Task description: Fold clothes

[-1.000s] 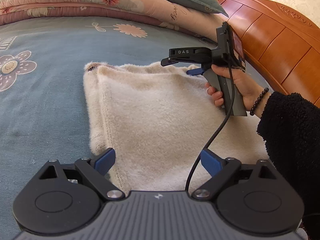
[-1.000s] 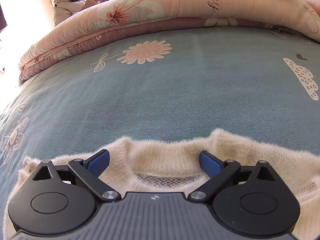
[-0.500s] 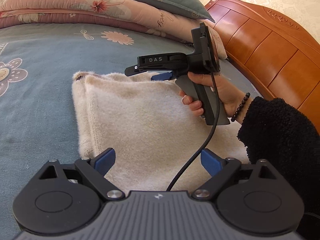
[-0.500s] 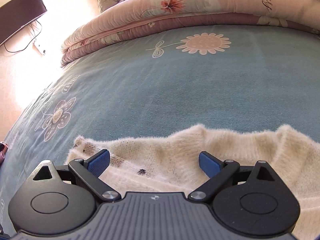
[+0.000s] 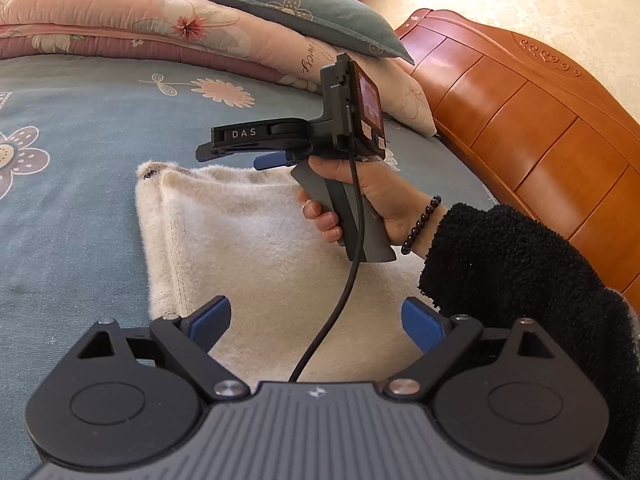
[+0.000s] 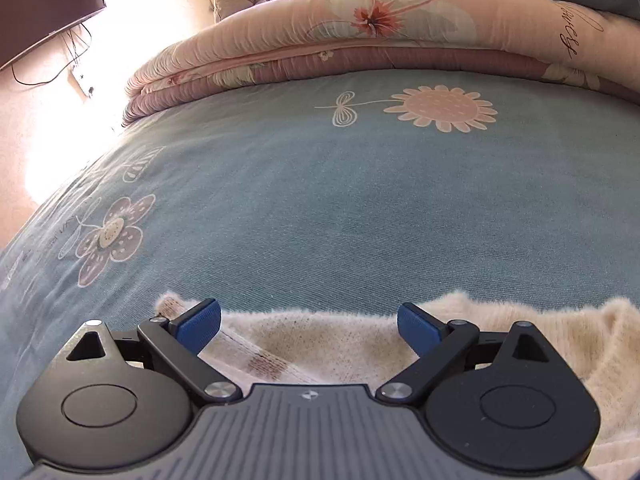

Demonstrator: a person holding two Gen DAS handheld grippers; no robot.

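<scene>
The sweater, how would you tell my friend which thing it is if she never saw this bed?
Start at the big bed with the blue flowered sheet and the orange wooden headboard. In the middle of the sheet, below the rolled pink quilt, lies the sweater, folded flat. It is the only fuzzy, cream-white thing there, with no flowers on it.

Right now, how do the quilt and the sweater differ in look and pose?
The quilt is smooth, pink and flower-printed; the sweater is fuzzy, plain cream. The quilt is stacked in thick layers along the far edge of the bed; the sweater lies flat, close under both grippers. A pillow rests on the quilt; nothing rests on the sweater. Both are folded and lie on the bed.
</scene>
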